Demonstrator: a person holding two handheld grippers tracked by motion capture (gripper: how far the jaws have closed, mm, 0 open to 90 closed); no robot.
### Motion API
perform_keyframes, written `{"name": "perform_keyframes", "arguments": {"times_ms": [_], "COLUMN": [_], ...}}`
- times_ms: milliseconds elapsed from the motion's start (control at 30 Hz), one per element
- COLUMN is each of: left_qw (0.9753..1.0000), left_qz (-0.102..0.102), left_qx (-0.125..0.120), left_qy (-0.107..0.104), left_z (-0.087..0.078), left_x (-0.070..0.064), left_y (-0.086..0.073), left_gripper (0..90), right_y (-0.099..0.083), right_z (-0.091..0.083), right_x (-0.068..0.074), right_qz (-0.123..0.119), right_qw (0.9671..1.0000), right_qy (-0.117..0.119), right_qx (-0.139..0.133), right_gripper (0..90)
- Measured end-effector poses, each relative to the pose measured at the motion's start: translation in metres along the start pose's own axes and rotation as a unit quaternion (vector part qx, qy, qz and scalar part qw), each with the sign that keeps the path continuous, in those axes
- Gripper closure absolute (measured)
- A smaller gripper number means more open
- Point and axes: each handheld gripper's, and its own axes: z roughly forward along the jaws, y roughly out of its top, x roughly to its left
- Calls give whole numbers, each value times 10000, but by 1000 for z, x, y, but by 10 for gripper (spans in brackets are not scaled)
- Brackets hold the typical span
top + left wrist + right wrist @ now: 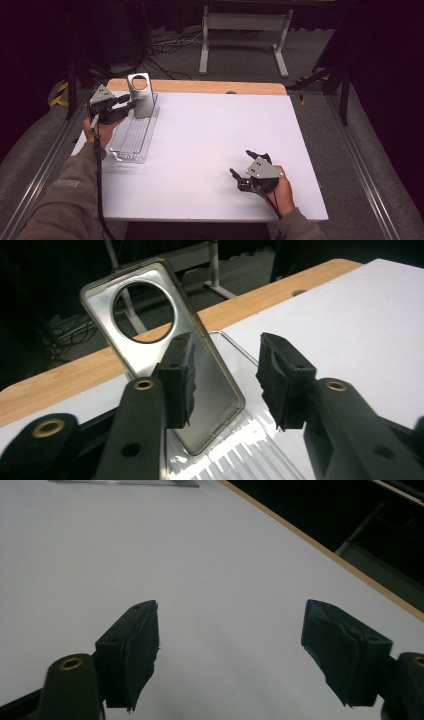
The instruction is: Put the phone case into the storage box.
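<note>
High view: my left gripper (pixel 125 101) sits at the silver plate (pixel 140 95), upright in the clear tray (pixel 131 145). Right gripper (pixel 247 165) rests on the white table (pixel 210 145).
Left gripper view: jaws parted, the plate (pixel 165 360) just beyond them.
Right gripper view: jaws spread wide, empty.

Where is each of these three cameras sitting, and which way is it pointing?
High view: fixed above the person's side, facing forward and down on the white table; both forearms, the left gripper and right gripper show.
Left gripper view: rides the left gripper, looking along its open jaws at the metal plate standing in the clear tray.
Right gripper view: rides the right gripper, open jaws over bare table.
Shared: the plate and tray appear in the high and left gripper views.
</note>
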Motion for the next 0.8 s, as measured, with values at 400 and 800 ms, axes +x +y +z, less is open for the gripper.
{"name": "perform_keyframes", "arguments": {"times_ms": [400,800], "left_qw": [9999,9987], "left_qz": [65,128], "left_qx": [-85,-311], "left_qy": [-113,-370], "left_z": [-13,-22], "left_x": [-14,-25], "left_y": [3,-5], "left_gripper": [362,210], "right_y": [1,6], "right_z": [3,3], "right_x": [-3,-7], "right_qz": [55,224], "right_qw": [9999,9992], "right_qy": [76,20], "right_qx": [-70,-324], "right_gripper": [244,295]}}
